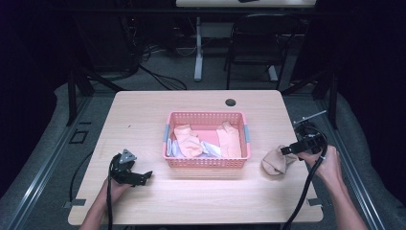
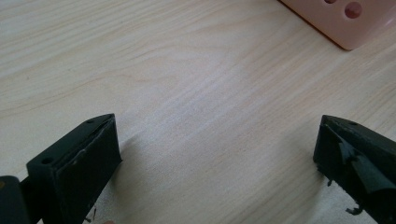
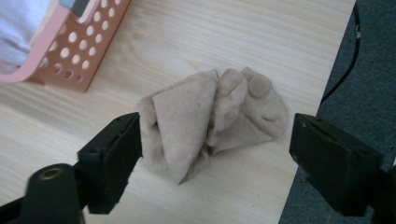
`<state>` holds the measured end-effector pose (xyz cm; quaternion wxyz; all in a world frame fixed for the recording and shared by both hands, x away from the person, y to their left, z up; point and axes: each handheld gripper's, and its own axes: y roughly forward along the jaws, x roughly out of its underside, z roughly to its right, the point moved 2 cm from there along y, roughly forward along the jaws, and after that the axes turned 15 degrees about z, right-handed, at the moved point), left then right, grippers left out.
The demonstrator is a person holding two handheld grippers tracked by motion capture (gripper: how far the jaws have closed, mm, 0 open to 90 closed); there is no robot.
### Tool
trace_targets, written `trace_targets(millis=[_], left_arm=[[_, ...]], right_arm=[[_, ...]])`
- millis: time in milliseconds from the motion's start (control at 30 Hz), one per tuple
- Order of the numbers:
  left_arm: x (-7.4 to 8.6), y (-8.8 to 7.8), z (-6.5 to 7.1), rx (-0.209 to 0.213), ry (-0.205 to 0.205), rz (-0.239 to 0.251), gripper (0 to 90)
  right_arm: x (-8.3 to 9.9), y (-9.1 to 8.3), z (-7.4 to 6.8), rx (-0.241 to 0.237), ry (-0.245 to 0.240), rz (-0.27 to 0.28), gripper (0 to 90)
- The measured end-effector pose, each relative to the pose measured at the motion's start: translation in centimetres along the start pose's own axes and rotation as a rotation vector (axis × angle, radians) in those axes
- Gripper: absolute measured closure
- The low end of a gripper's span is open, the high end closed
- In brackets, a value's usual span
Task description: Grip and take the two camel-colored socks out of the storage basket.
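Note:
A crumpled beige sock [image 1: 275, 163] [image 3: 210, 116] lies on the wooden table just right of the pink basket [image 1: 206, 115], near the table's right edge. My right gripper [image 1: 287, 149] [image 3: 215, 128] stands open around it; one jaw is at the sock's side and the other is well apart from it. In the basket lie two peach socks [image 1: 189, 141] and a white cloth [image 1: 210, 149]. My left gripper [image 1: 143, 177] [image 2: 217, 135] is open over bare wood at the front left, with nothing between its jaws.
The basket's corner [image 2: 345, 23] shows far ahead of the left gripper, and its perforated wall [image 3: 60, 60] is at the right gripper view's upper left. The table's right edge [image 3: 327, 88] runs close beside the sock. A cable hole [image 1: 231, 102] sits behind the basket.

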<state>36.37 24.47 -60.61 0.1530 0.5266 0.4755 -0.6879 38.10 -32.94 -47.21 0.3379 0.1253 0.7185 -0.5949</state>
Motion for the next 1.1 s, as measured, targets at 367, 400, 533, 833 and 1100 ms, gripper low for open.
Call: trace_targets(millis=[367,400,533,833,1100], left_arm=[[0.0,0.0,0.0,-0.001,-0.003,0.001,0.3],[0.0,0.0,0.0,-0.002,-0.002,0.000,0.3],[0.0,0.0,0.0,-0.001,-0.001,0.000,0.3],[0.0,0.0,0.0,0.003,-0.001,0.001,0.3],[0.0,0.0,0.0,0.006,0.000,-0.002,0.2]], right_arm=[[3.6,-1.0,-1.8,0.009,-0.055,0.040,11.9],[4.3,-0.9,-2.1,0.013,-0.070,0.029,11.3],[5.5,-0.6,-2.5,0.013,-0.075,0.019,9.7],[7.1,0.0,-2.7,0.002,-0.063,-0.020,9.1],[7.2,0.4,-2.3,0.008,-0.077,-0.035,9.2]])
